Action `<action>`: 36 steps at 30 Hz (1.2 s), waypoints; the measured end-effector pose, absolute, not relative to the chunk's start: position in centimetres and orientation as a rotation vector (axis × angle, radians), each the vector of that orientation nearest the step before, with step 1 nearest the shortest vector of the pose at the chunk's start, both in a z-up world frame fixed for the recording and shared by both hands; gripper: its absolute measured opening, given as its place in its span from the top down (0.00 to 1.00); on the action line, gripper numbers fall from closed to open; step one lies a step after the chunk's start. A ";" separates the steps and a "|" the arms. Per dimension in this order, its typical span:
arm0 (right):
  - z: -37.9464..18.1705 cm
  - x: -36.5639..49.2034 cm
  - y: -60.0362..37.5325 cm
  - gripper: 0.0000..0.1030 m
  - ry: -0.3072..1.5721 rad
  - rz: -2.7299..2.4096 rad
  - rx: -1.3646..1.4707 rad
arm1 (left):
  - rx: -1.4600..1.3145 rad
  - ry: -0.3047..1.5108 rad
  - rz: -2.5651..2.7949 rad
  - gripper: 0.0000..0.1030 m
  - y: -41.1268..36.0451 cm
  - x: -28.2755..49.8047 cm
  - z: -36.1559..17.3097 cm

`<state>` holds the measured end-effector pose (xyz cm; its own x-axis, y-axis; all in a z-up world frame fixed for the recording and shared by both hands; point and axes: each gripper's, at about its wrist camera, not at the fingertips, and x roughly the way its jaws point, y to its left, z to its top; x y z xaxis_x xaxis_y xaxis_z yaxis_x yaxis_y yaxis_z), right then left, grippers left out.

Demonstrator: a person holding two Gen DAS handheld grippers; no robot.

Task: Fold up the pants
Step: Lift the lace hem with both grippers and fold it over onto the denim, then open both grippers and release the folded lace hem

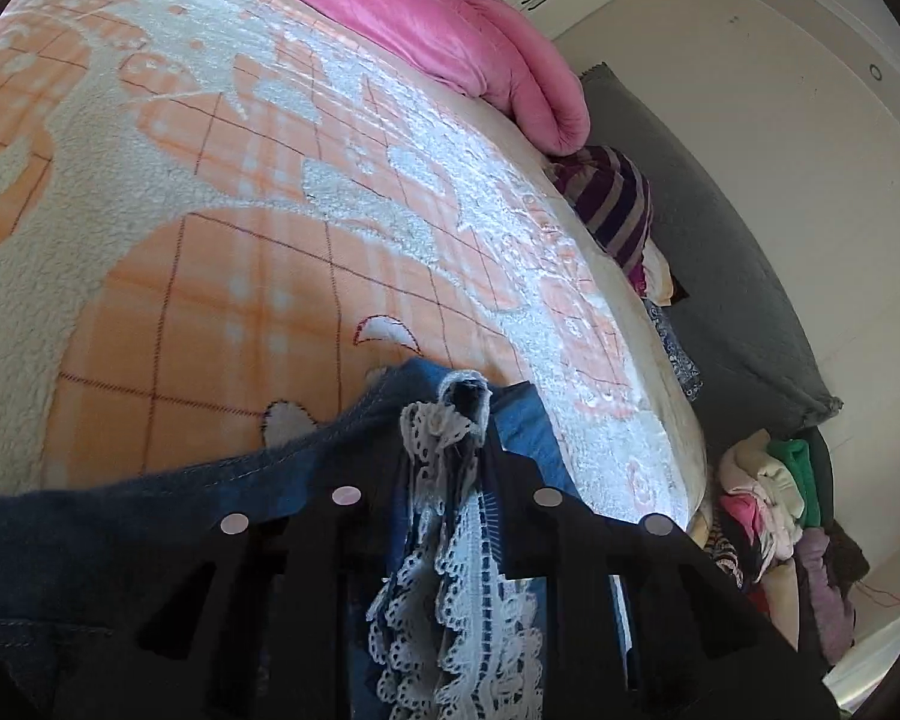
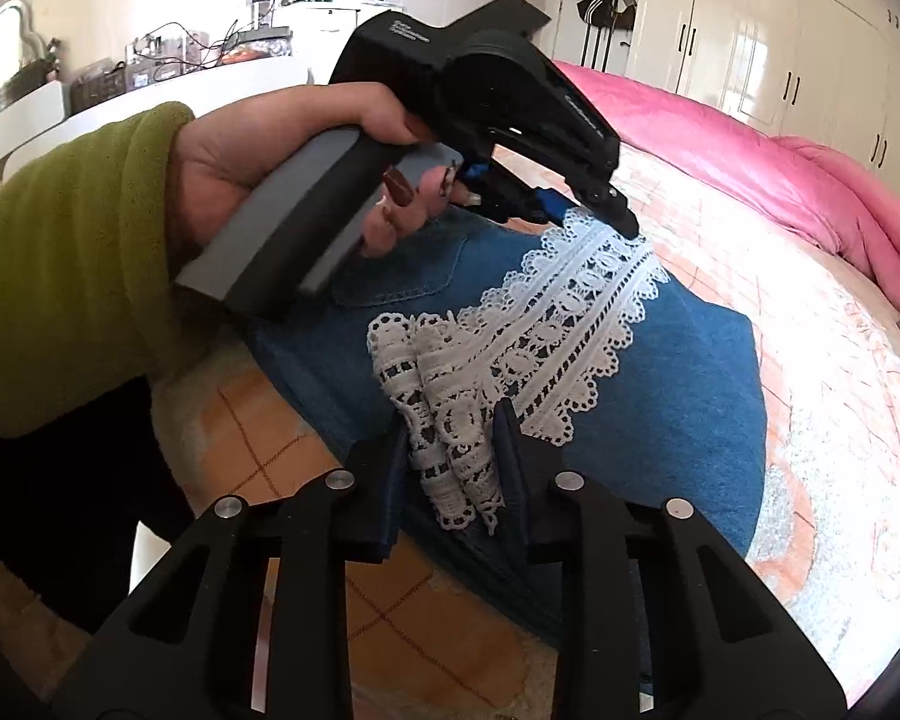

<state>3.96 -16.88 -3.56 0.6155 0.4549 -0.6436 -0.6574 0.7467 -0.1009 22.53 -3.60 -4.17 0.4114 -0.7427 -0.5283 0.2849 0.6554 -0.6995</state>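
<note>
The blue denim pants (image 2: 660, 372) with a white lace hem (image 2: 570, 312) lie on the orange and white blanket (image 2: 810, 276). My left gripper (image 1: 456, 414) is shut on the far end of the lace hem (image 1: 450, 540); it shows in the right wrist view (image 2: 600, 213), held by a hand in a green sleeve. My right gripper (image 2: 450, 438) is shut on the near end of the lace hem, bunched between its fingers. Denim (image 1: 120, 516) spreads left of the left gripper.
A pink duvet (image 1: 438, 24) lies along the far side of the bed. A pile of clothes (image 1: 774, 504) and a striped garment (image 1: 612, 198) sit beside the bed's right edge. White wardrobes (image 2: 780, 42) stand behind.
</note>
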 end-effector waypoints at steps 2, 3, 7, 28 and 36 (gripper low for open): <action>-3.1 2.4 -16.8 0.87 0.616 0.667 -0.327 | -0.567 0.911 -0.700 0.82 -3.1 22.3 -3.5; -2.6 2.0 -16.6 0.87 0.598 0.682 -0.316 | -0.568 0.897 -0.704 0.82 -2.7 22.0 -3.0; -2.8 2.5 -15.1 0.87 0.606 0.701 -0.347 | -0.527 0.848 -0.672 0.81 -1.5 21.3 -1.8; -3.3 1.2 -16.2 0.61 0.615 0.835 -0.278 | -0.439 0.863 -0.532 0.48 1.2 20.1 -1.9; -0.9 2.2 -21.2 0.52 0.593 0.760 -0.132 | -0.409 0.786 -0.475 0.43 3.0 14.4 0.2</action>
<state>2.18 -21.17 -0.86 0.5710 0.6097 -0.5497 -0.6819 0.7251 0.0960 14.44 2.97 0.18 0.6127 -0.5462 -0.5712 0.2509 0.8198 -0.5148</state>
